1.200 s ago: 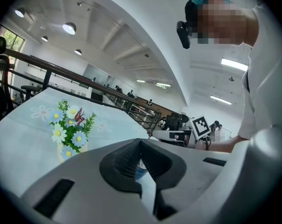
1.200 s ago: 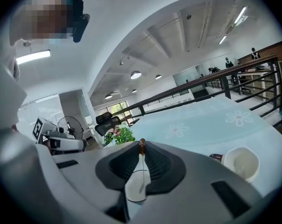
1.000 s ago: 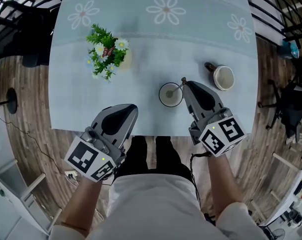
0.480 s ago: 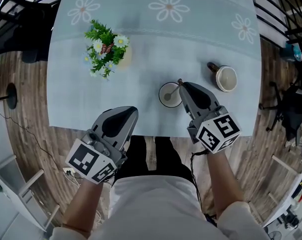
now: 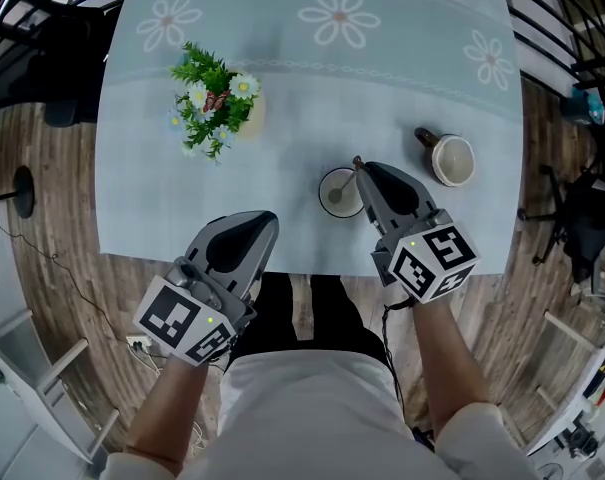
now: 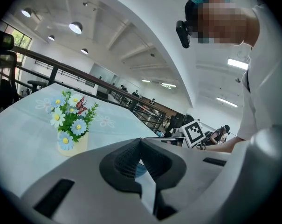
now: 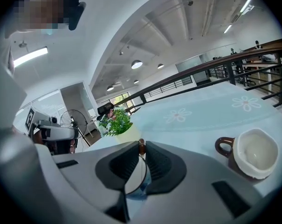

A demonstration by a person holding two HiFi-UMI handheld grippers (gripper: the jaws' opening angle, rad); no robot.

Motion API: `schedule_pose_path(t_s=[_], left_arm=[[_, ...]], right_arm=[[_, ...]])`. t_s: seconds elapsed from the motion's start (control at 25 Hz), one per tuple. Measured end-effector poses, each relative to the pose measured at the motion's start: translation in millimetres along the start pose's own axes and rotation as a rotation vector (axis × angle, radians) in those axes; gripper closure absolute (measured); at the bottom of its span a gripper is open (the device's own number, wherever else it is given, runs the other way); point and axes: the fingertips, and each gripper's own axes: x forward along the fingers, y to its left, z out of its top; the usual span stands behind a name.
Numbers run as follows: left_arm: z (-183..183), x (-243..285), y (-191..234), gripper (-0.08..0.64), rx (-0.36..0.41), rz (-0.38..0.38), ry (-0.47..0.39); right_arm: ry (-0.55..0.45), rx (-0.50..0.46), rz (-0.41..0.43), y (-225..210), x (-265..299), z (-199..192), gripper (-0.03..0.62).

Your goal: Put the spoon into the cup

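A small white cup (image 5: 340, 190) stands near the table's front edge. A thin spoon (image 5: 346, 179) with a brown handle tip slants into it, its bowl down inside the cup. My right gripper (image 5: 362, 168) is shut on the spoon's handle just right of the cup. In the right gripper view the brown tip of the spoon (image 7: 141, 147) sticks up between the closed jaws of the right gripper (image 7: 141, 149), with the cup's rim (image 7: 131, 190) below. My left gripper (image 5: 250, 226) is shut on nothing at the table's front edge, left of the cup; in its own view the left gripper (image 6: 141, 143) points past the flowers.
A brown-handled mug (image 5: 448, 157) with a white inside sits right of the cup, also large in the right gripper view as the mug (image 7: 252, 154). A pot of flowers (image 5: 214, 105) stands at the left. The pale tablecloth (image 5: 312, 78) carries daisy prints. Railings and chairs edge the scene.
My right gripper has shifted slightly left toward the cup with the spoon, and its marker cube has turned a little. The left gripper has stayed put.
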Motion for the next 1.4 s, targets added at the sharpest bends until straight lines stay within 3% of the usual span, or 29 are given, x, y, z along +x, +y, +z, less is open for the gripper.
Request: schedule_pose_path(t_s=[0.48, 1.04, 1.4], left_arm=[[28.6, 0.7, -5.0, 0.538, 0.047, -0.023, -0.035], [79.8, -8.5, -34.6, 0.538, 0.131, -0.068, -0.093], [105.7, -19.9, -56.1, 0.538, 0.176, -0.094, -0.127]], right_arm=[[-0.047, 0.007, 0.002, 6.5, -13.4, 26.5, 0.508], [-0.177, -0.067, -0.012, 30.9, -70.6, 102.2, 0.511], [-0.213, -0.127, -0.017, 56.2, -102.4, 127.7, 0.54]])
